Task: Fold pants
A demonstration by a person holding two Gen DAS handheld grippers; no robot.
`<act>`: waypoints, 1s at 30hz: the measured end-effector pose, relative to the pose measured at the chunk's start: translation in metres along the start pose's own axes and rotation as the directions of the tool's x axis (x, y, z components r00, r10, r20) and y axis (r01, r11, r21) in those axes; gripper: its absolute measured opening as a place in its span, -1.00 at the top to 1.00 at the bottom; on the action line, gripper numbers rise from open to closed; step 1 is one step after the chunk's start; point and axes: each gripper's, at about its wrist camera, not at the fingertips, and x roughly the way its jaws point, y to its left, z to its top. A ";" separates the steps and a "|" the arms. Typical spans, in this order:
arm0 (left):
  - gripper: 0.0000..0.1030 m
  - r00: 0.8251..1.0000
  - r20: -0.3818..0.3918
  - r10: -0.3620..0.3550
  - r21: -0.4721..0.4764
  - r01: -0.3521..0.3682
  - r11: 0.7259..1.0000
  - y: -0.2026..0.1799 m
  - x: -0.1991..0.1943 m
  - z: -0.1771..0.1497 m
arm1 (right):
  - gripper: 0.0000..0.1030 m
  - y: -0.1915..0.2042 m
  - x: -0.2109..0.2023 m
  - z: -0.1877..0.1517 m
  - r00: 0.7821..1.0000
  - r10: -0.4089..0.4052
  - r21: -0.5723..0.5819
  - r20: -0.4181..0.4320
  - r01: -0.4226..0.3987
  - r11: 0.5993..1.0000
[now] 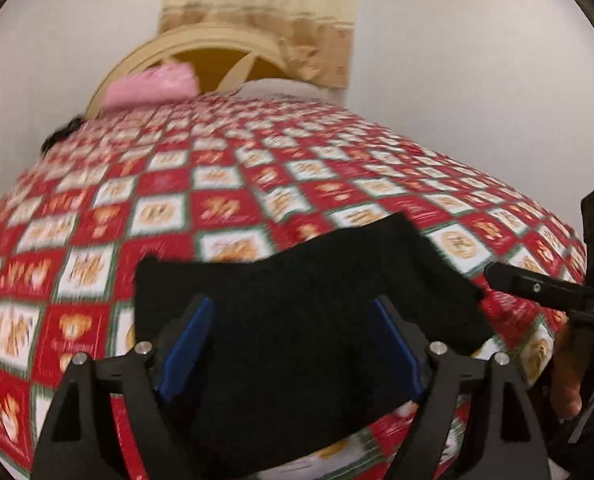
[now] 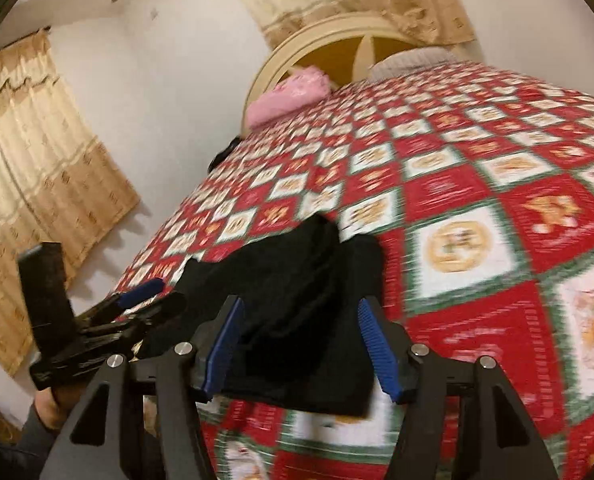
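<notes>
Two handheld grippers angle down over red, white and green checked bedspread (image 1: 225,208). Folded black fabric pants (image 1: 309,312) lie on it near bed's front edge. We hold left gripper (image 1: 293,320) with blue-padded jaws spread wide, pants below and between them, pads not pressing. Right gripper (image 2: 299,322) likewise parted over same pants, gripping nothing. Pink pillow (image 2: 285,94) rests by cream arched headboard (image 2: 297,46). Frames blurred.

Motion blur is smearing the bedspread (image 1: 225,184) pattern, the black pants (image 1: 297,320) are showing no visible folds, and the left gripper's (image 1: 293,344) frame is hiding their near edge.
</notes>
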 end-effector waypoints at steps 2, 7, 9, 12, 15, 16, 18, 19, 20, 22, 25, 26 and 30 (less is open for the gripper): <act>-0.62 1.000 0.003 0.017 -0.022 -0.016 1.000 0.010 0.004 -0.006 | -0.19 0.006 0.023 0.003 0.996 -0.052 0.006 -0.066 0.052 0.999; -0.62 0.997 -0.010 0.077 -0.062 -0.078 0.995 0.032 0.013 -0.018 | 0.66 0.006 0.032 0.001 0.995 -0.046 0.012 -0.089 0.047 0.999; -0.69 0.997 -0.012 0.078 -0.087 -0.079 0.993 0.040 0.015 -0.021 | 0.68 0.002 0.018 -0.002 0.997 -0.042 0.012 -0.065 0.043 0.999; -0.90 0.996 -0.025 0.086 -0.122 -0.089 0.989 0.050 0.023 -0.027 | 0.68 -0.017 0.012 -0.010 0.994 -0.073 0.055 -0.080 0.078 0.995; -0.90 0.993 -0.099 0.070 -0.138 -0.083 0.987 0.052 0.039 -0.033 | 0.68 -0.046 0.020 -0.020 0.995 -0.023 0.182 -0.100 0.041 0.982; -0.90 0.992 -0.112 0.065 -0.131 -0.079 0.988 0.051 0.041 -0.033 | 0.67 -0.048 0.019 -0.020 0.996 -0.008 0.193 -0.094 0.027 0.981; -0.90 0.991 -0.122 0.048 -0.120 -0.063 0.991 0.050 0.042 -0.033 | 0.60 -0.041 0.014 -0.016 0.996 -0.023 0.163 -0.087 0.037 0.986; -0.91 0.992 -0.120 0.046 -0.126 -0.061 0.990 0.052 0.042 -0.034 | 0.50 -0.035 0.011 -0.013 0.996 -0.059 0.136 -0.074 0.069 0.988; -0.91 0.992 -0.119 0.043 -0.135 -0.059 0.989 0.053 0.042 -0.035 | 0.37 -0.028 0.005 -0.009 0.992 -0.119 0.102 -0.039 0.123 0.987; -0.91 0.993 -0.116 0.039 -0.139 -0.055 0.989 0.054 0.042 -0.036 | 0.30 -0.017 -0.005 0.002 0.983 -0.179 0.060 0.042 0.177 0.982; -0.91 0.993 -0.113 0.044 -0.136 -0.059 0.989 0.054 0.041 -0.037 | 0.21 0.006 -0.008 0.021 0.986 -0.138 -0.011 0.096 0.140 0.990; -0.91 0.993 -0.113 0.046 -0.136 -0.061 0.989 0.053 0.041 -0.037 | 0.10 0.012 -0.005 0.024 0.988 -0.118 -0.036 0.097 0.122 0.992; -0.91 0.993 -0.114 0.045 -0.139 -0.061 0.989 0.054 0.041 -0.037 | 0.02 0.030 0.032 0.035 1.000 -0.009 -0.132 0.012 0.010 0.991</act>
